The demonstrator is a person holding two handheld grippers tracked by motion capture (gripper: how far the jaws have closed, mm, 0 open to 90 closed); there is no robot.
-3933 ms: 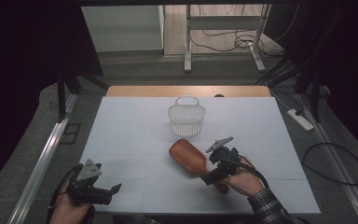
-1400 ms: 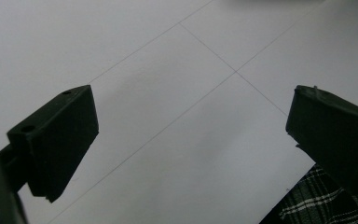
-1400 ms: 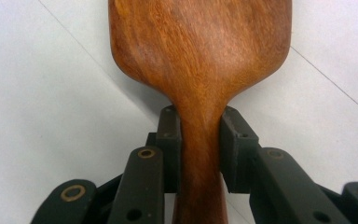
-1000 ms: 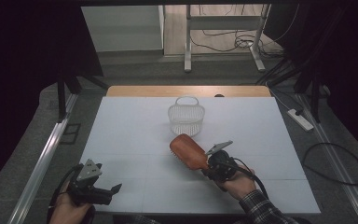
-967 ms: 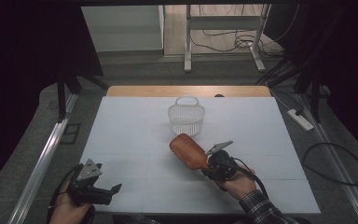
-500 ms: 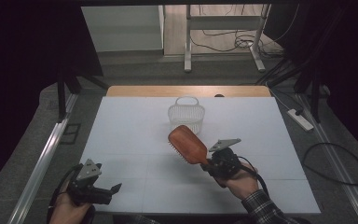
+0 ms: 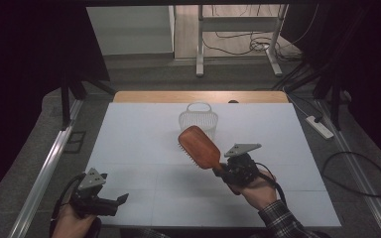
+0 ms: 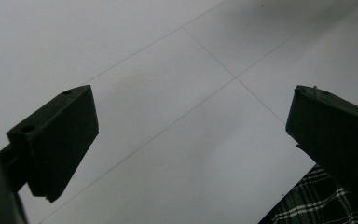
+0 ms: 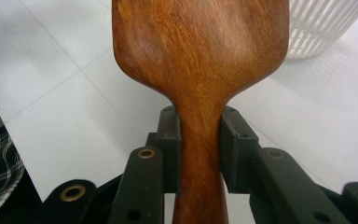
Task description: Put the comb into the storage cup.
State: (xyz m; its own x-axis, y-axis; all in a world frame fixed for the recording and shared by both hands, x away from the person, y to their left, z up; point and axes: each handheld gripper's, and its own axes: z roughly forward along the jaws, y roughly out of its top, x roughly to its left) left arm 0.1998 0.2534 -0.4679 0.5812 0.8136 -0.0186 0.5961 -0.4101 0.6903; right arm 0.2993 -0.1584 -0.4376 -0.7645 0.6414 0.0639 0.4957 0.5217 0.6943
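A wooden paddle hairbrush (image 7: 198,147) is lifted off the white table, its head tilted up toward the far left and bristles facing down-left. My right gripper (image 7: 224,170) is shut on its handle; in the right gripper view both black pads press the brown handle (image 9: 199,140) from either side. A white slatted basket (image 7: 199,119) stands upright just beyond the brush head, its wall showing in the right gripper view (image 9: 324,23). My left gripper (image 7: 120,199) rests at the table's near left corner, jaws wide apart over bare table (image 8: 186,121) with nothing between them.
The white table top (image 7: 129,139) has a wooden strip (image 7: 154,96) along its far edge. A plaid sleeve (image 7: 283,223) enters at the bottom right. A metal rail (image 7: 44,168) runs along the left side, and cables and a power strip (image 7: 320,126) lie on the floor to the right.
The right gripper has raised the hairbrush off the table, its head tipping up toward the basket. The left gripper has stayed where it was.
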